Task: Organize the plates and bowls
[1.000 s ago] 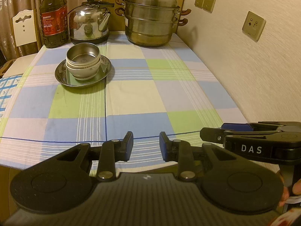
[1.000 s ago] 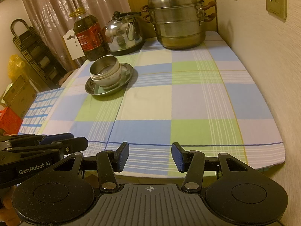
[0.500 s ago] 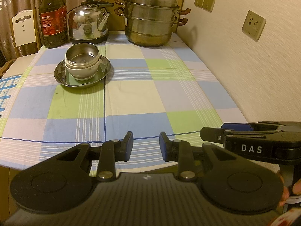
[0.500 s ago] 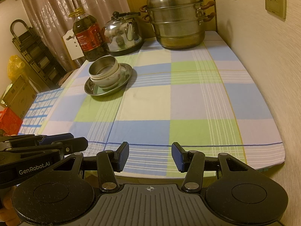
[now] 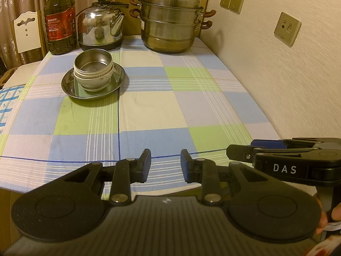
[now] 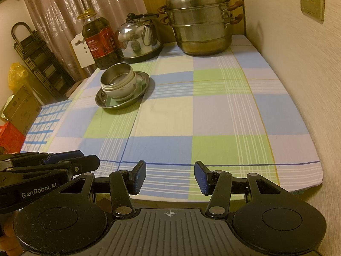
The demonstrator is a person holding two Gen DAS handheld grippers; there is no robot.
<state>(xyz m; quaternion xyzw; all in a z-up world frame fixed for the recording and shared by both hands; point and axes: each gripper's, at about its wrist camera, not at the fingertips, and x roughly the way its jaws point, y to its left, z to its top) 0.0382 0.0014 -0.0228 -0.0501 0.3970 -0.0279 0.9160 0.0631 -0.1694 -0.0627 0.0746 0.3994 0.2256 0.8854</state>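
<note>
A steel bowl (image 5: 93,63) sits nested in a white bowl (image 5: 93,82), and both stand on a steel plate (image 5: 70,85) at the far left of the checked tablecloth. The stack also shows in the right wrist view: steel bowl (image 6: 116,75), white bowl (image 6: 125,89), plate (image 6: 106,102). My left gripper (image 5: 165,165) is open and empty at the table's near edge, far from the stack. My right gripper (image 6: 170,177) is open and empty at the near edge too. Each gripper shows from the side in the other's view: the right gripper (image 5: 240,152) and the left gripper (image 6: 85,163).
A steel steamer pot (image 5: 170,19), a kettle (image 5: 100,32) and an oil bottle (image 5: 59,19) stand along the table's far edge. A wall with sockets (image 5: 287,28) runs along the right. A white chair (image 5: 26,32) stands at the far left.
Both grippers have barely moved; the view has drifted very slightly. Their jaws stay open the same width.
</note>
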